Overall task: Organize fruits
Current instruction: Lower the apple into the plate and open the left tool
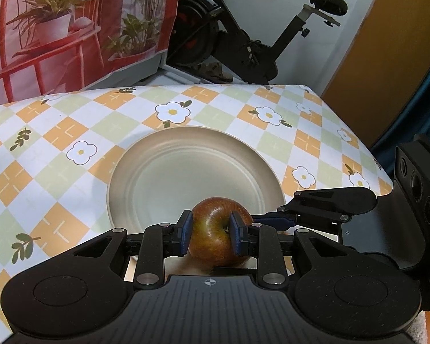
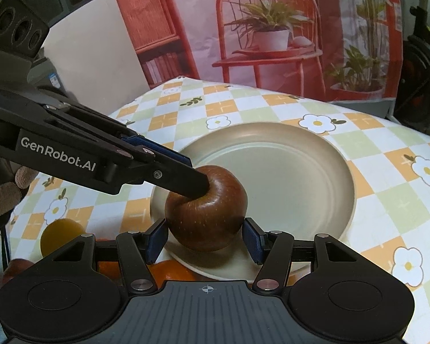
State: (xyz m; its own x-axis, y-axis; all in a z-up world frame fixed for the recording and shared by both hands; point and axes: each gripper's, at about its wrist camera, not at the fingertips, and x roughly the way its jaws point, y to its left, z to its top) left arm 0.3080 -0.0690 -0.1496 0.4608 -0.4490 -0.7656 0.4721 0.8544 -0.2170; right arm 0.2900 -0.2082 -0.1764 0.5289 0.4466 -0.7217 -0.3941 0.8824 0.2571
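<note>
A red-brown apple (image 1: 212, 238) sits between the blue pads of my left gripper (image 1: 210, 230), which is shut on it; one pad is in the stem hollow and the other is on the outer side. The apple (image 2: 212, 215) is over the near rim of the beige plate (image 2: 301, 172); I cannot tell if it rests there. My right gripper (image 2: 205, 243) is open just in front of the apple, with a pad on either side and neither pressing. In the left wrist view the right gripper's blue-tipped finger (image 1: 283, 220) reaches in beside the apple.
The plate (image 1: 186, 166) lies on a checked flower-print tablecloth (image 1: 57, 143). A yellow fruit (image 2: 60, 233), an orange fruit (image 2: 169, 271) and a reddish fruit (image 2: 17, 266) lie left of the plate near the right gripper. An exercise bike (image 1: 243, 43) stands beyond the table.
</note>
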